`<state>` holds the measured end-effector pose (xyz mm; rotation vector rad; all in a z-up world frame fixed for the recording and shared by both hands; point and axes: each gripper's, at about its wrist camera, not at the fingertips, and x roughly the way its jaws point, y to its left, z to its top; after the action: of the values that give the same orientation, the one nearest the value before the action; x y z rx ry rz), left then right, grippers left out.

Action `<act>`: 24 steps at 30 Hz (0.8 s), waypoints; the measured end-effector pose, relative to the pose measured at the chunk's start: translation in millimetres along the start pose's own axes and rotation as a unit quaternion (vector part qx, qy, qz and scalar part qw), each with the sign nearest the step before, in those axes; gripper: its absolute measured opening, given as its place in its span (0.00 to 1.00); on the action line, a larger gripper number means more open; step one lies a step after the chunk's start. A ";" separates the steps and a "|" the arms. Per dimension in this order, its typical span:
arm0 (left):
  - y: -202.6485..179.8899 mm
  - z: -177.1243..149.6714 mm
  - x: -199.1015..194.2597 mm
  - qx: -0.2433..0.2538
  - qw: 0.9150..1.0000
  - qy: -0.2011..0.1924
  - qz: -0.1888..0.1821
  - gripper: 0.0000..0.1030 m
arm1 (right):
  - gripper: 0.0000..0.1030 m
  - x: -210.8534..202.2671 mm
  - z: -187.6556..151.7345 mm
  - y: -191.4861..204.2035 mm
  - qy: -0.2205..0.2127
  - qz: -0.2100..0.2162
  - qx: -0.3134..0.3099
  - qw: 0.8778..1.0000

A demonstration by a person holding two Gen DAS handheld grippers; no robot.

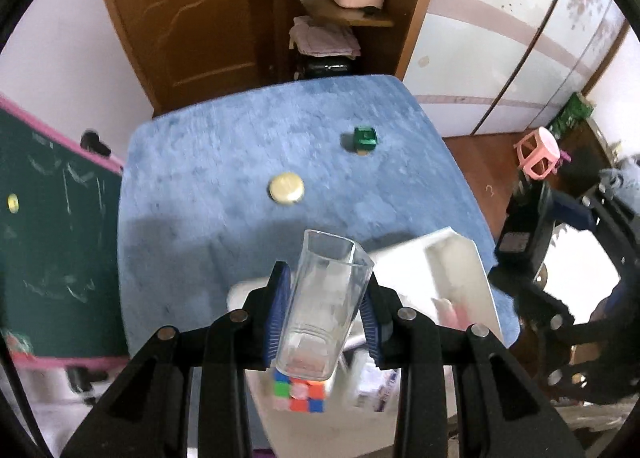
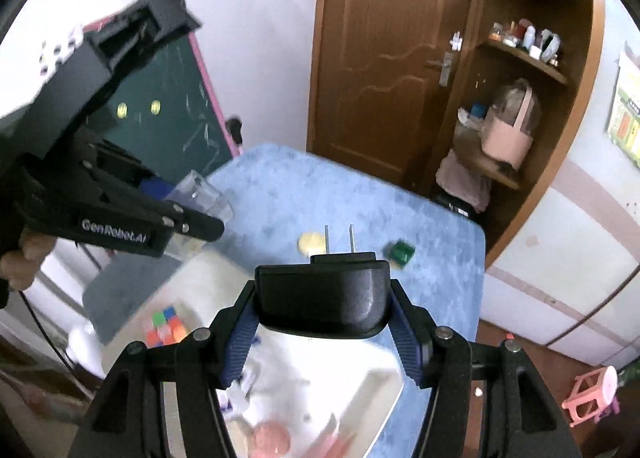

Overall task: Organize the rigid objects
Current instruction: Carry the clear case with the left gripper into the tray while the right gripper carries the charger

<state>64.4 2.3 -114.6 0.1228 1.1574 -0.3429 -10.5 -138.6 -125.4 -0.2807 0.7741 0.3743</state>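
The left tool [image 1: 326,314] is up in the air over the near edge of the blue surface [image 1: 224,162], and its two blue pads are squeezed on a clear glass [image 1: 324,306] that leans forward, open end away from the camera. Under the glass sits a color cube [image 1: 300,394] inside a white tray [image 1: 460,270]. Farther out on the surface lie a round yellow disc [image 1: 286,188] and a small green toy car [image 1: 365,138], well apart from each other. The right tool [image 2: 322,322] is also up over the tray [image 2: 372,386], and its pads are clamped on a black plug [image 2: 322,298] with two metal prongs sticking forward. Only the right wrist view shows the left tool [image 2: 200,214] from the side, held out level by a hand [image 2: 24,262] at the far left, with the glass [image 2: 200,194] poking out of its end. That view also shows a blurry pink thing [image 2: 272,440] in the tray, too fuzzy to tell what it is.
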 end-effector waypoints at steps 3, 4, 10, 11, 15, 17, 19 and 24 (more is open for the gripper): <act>-6.7 -25.1 13.2 -0.008 1.000 0.014 0.008 0.35 | 0.60 13.8 -21.2 9.0 0.036 -0.010 -0.009 0.999; -8.4 -31.3 19.5 -0.008 1.000 0.020 0.013 0.35 | 0.60 19.3 -29.9 11.7 0.052 -0.011 -0.009 0.999; -15.7 -69.9 63.7 -0.002 0.999 0.041 0.025 0.35 | 0.60 48.9 -72.7 20.6 0.119 -0.025 -0.004 0.993; -15.6 -76.0 74.3 -0.008 0.998 0.052 0.027 0.35 | 0.60 54.0 -79.1 20.6 0.130 -0.025 0.000 0.991; -17.6 -88.7 91.1 -0.022 0.997 0.069 0.022 0.30 | 0.60 72.4 -97.7 22.3 0.163 -0.033 -0.007 0.986; -22.1 -93.8 95.7 -0.017 0.997 0.074 0.023 0.30 | 0.60 78.8 -104.5 24.8 0.176 -0.035 -0.013 0.984; -25.5 -96.2 97.2 -0.010 0.997 0.074 0.029 0.30 | 0.60 84.2 -108.8 25.4 0.187 -0.038 -0.016 0.981; -28.2 -97.2 96.3 -0.003 0.997 0.073 0.035 0.43 | 0.60 96.8 -111.1 26.5 0.210 -0.035 -0.021 0.977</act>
<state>4.4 -17.5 -239.2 0.1856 1.2944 -0.2713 -27.7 -135.2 -274.0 -0.4343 1.1687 0.2677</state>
